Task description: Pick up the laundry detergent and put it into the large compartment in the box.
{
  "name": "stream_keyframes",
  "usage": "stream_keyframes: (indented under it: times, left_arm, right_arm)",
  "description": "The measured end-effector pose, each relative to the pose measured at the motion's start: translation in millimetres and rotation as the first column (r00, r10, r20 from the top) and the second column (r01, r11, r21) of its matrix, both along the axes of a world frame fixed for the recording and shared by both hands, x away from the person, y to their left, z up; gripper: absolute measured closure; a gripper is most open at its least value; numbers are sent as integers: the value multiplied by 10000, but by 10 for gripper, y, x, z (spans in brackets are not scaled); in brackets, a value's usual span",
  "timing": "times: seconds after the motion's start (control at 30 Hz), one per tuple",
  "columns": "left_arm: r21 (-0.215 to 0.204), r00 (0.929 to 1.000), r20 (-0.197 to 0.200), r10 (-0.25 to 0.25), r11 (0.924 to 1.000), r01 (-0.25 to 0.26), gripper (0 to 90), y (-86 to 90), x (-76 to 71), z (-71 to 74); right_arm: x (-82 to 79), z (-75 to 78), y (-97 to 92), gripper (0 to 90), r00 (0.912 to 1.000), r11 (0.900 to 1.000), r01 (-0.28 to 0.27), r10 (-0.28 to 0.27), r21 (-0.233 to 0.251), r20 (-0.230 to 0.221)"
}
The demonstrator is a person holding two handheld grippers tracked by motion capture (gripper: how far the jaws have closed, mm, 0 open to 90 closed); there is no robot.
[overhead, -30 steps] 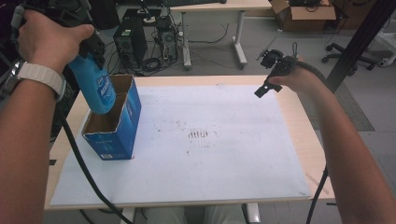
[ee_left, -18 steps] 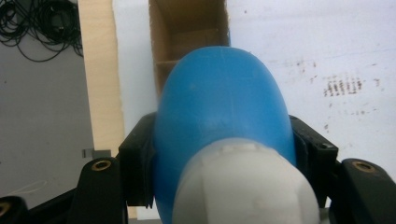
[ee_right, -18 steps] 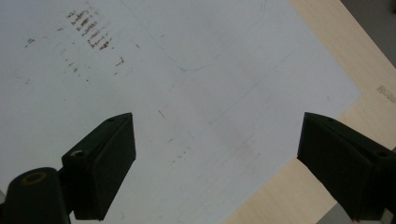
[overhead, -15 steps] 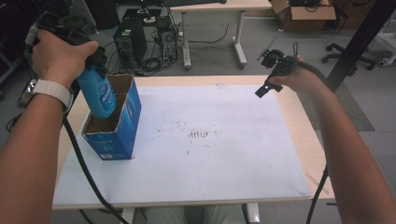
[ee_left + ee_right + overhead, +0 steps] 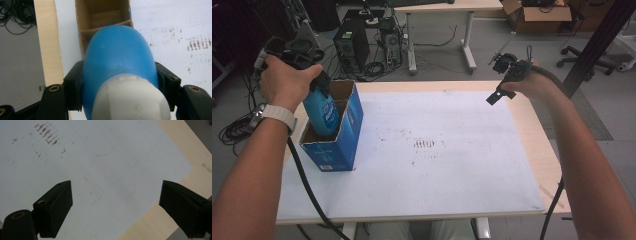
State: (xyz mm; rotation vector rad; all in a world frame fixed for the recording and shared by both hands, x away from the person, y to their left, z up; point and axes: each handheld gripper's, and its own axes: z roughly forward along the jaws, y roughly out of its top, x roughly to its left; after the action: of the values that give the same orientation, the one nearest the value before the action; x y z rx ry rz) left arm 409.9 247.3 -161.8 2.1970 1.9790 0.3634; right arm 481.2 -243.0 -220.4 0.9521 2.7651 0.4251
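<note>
One blue bottle (image 5: 322,112) with white cap, lower end inside one open blue carton (image 5: 343,135) at table's (image 5: 542,155) left edge. Left gripper (image 5: 120,85) clamped on the bottle's sides. Right gripper (image 5: 115,207) jaws wide apart, nothing between them, held above the white mat (image 5: 452,165).

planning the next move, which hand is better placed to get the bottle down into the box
Left. The left gripper is shut on the bottle, whose base is already inside the open box. The right gripper hangs open over the far right of the table, holding nothing.
</note>
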Motion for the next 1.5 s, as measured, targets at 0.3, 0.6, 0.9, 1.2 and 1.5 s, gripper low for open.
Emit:
stream_keyframes:
  times: [0.3,0.6,0.9,1.2,1.5]
  left_arm:
    - [-49,9999,-116,-88,9999,88,375,41,37,-322]
    - [-194,9995,-217,-245,9995,241,375,78,57,-601]
    - [-169,9993,-317,-180,9997,175,375,96,65,-838]
    - [-236,9984,-540,-177,9996,164,375,125,66,-1032]
    - [-273,9968,-760,-251,9994,231,374,137,68,-1156]
  right_arm:
    - [5,-39,9,115,10000,10000,18,-18,-10,-79]
    - [10,-43,0,115,9999,10000,82,-82,-5,-95]
    - [11,-67,1,115,9999,10000,86,-86,3,-125]
    - [17,-78,-14,114,9998,9999,134,-134,6,-135]
    - [16,-81,-20,115,9997,9998,176,-177,-28,-146]
